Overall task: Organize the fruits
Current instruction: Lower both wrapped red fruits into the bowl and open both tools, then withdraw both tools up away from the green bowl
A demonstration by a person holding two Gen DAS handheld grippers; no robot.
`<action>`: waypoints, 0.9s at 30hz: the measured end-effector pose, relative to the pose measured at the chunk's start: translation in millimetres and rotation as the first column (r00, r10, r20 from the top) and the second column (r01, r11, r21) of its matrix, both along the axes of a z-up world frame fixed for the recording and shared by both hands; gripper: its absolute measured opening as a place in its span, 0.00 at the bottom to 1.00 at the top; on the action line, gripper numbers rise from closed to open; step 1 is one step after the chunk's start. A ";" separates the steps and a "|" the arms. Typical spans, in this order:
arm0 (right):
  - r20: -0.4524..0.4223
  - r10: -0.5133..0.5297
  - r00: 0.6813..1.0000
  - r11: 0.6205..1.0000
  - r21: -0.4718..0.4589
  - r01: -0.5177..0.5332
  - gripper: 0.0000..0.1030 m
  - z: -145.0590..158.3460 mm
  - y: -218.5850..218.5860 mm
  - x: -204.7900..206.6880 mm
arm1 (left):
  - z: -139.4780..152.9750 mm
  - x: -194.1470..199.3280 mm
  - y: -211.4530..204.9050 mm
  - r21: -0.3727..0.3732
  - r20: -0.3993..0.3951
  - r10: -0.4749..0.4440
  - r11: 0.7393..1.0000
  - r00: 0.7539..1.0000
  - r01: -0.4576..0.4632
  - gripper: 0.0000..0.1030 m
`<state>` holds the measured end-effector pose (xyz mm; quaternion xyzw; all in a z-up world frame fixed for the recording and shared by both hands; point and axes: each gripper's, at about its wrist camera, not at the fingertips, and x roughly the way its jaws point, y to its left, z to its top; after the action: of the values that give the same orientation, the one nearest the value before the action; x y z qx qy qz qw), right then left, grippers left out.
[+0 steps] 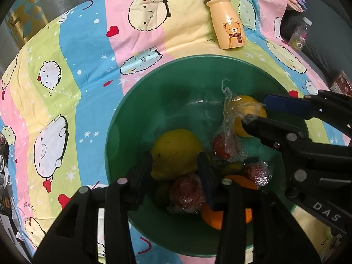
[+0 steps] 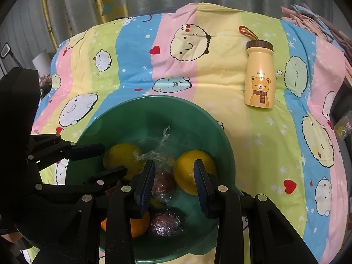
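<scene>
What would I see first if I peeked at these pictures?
First you would see the big green bowl in the middle of the colourful cartoon blanket, with yellow, orange and plastic-wrapped red fruits piled inside. Two black grippers reach over the bowl, the left gripper open around a big yellow fruit and the right gripper open too. Farther back on the blanket lies a yellow bottle with a bear on it.

Bear bottle (image 2: 259,74) on cartoon quilt (image 2: 136,66)

Both wrist views close above shared bowl (image 1: 136,114)
</scene>
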<state>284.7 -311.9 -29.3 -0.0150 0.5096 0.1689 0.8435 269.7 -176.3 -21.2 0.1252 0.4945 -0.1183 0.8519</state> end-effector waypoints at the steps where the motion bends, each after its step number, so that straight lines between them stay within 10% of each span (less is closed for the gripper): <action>1: 0.000 -0.004 1.000 1.000 0.001 0.004 0.39 0.2 -0.9 -0.2 | 0.9 -0.3 0.2 -0.001 0.002 0.001 1.000 1.000 -0.001 0.46; 27: 0.069 -0.077 0.995 0.997 -0.020 0.078 0.75 52.0 -20.6 -31.8 | 46.4 -44.2 11.1 -0.023 0.116 0.029 0.999 0.993 -0.026 0.93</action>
<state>253.0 -332.4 22.7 -0.0104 0.4826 0.1296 0.8661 225.5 -165.2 25.2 0.1158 0.4442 -0.1044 0.8823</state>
